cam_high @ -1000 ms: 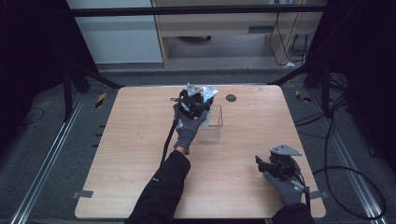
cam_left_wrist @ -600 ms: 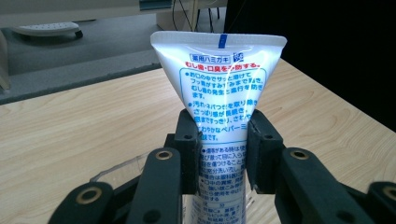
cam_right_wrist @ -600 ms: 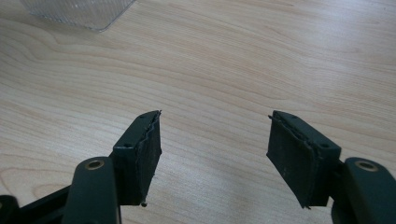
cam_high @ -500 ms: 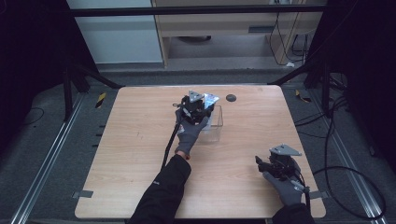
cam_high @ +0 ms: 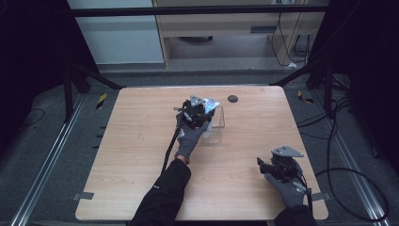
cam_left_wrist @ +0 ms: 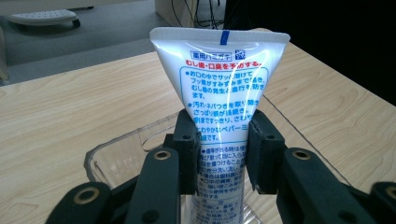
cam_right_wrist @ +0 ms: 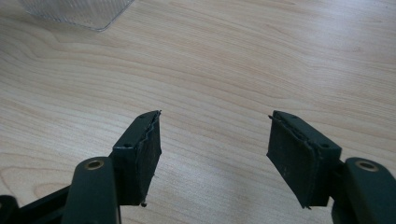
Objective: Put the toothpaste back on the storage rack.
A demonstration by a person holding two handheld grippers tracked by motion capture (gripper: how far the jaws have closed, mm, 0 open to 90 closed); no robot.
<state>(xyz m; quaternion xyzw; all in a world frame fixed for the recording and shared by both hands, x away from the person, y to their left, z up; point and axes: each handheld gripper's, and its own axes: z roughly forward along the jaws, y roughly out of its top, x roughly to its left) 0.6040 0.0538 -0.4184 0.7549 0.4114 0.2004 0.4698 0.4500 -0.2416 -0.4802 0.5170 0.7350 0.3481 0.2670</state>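
Note:
A white toothpaste tube [cam_left_wrist: 219, 88] with blue and red print stands upright, crimped end up, between the pads of my left gripper [cam_left_wrist: 219, 140]. The jaws are shut on its middle. Its lower end reaches down into a clear plastic box [cam_left_wrist: 116, 149] on the wooden table. In the high view the left gripper [cam_high: 200, 110] hangs over the box [cam_high: 217, 131] at the table's far middle. My right gripper [cam_high: 263, 165] rests near the front right of the table. Its jaws are open over bare wood, with nothing between them [cam_right_wrist: 215, 154].
A small black round object [cam_high: 232, 99] lies near the far edge of the table [cam_high: 131, 141]. A corner of the clear box [cam_right_wrist: 79, 11] shows at the top left of the right gripper view. A black cable [cam_high: 169, 146] trails along the left forearm.
The left hand has sunk with the tube toward the clear box. The right gripper has stayed where it was.

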